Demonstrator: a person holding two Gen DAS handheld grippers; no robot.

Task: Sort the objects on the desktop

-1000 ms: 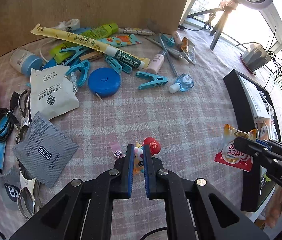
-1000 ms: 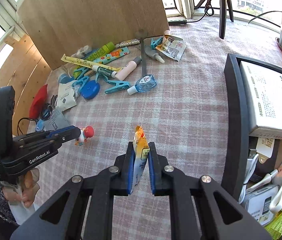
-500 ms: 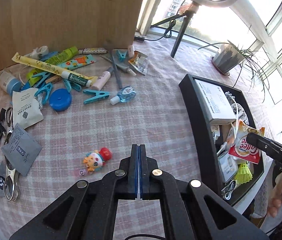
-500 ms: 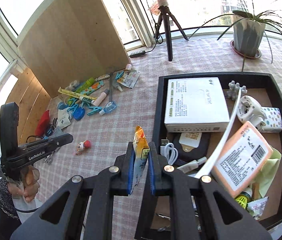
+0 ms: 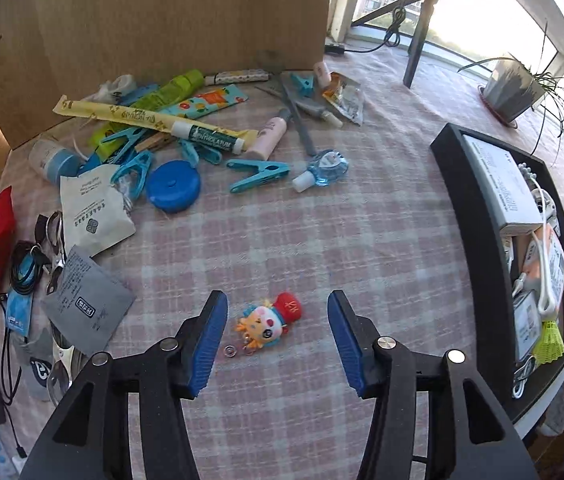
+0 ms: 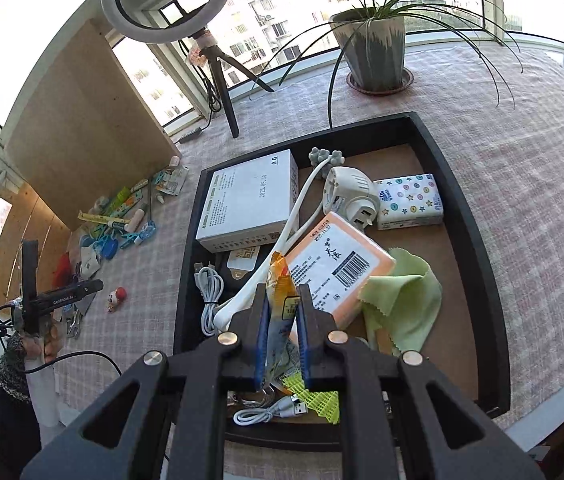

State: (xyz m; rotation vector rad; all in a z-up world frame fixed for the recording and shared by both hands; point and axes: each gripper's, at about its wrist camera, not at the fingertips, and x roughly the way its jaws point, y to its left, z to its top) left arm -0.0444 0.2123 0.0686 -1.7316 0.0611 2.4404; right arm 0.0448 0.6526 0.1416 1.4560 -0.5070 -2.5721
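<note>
My left gripper (image 5: pixel 278 320) is open wide and empty, its blue pads on either side of a small cartoon doll keychain (image 5: pixel 269 320) with a red hat lying on the checked cloth. My right gripper (image 6: pixel 282 320) is shut on an orange coffee sachet (image 6: pixel 282 292) and holds it over the near part of the black tray (image 6: pixel 477 248). The tray holds a white box (image 6: pixel 250 200), an orange packet (image 6: pixel 333 264), a green cloth (image 6: pixel 401 296), cables and a tissue pack. The left gripper (image 6: pixel 82 290) also shows far left in the right wrist view.
A pile of loose items lies at the back left: blue clips (image 5: pixel 258 172), a blue round tape (image 5: pixel 174 190), tubes (image 5: pixel 154 120), sachets (image 5: pixel 90 212), scissors and cables. A wooden board (image 5: pixel 162 20) stands behind. A plant pot (image 6: pixel 373 52) and ring-light tripod (image 6: pixel 222 76) stand beyond the tray (image 5: pixel 477 240).
My left gripper has opened wide and come down around the doll keychain. My right gripper has carried the coffee sachet further over the tray.
</note>
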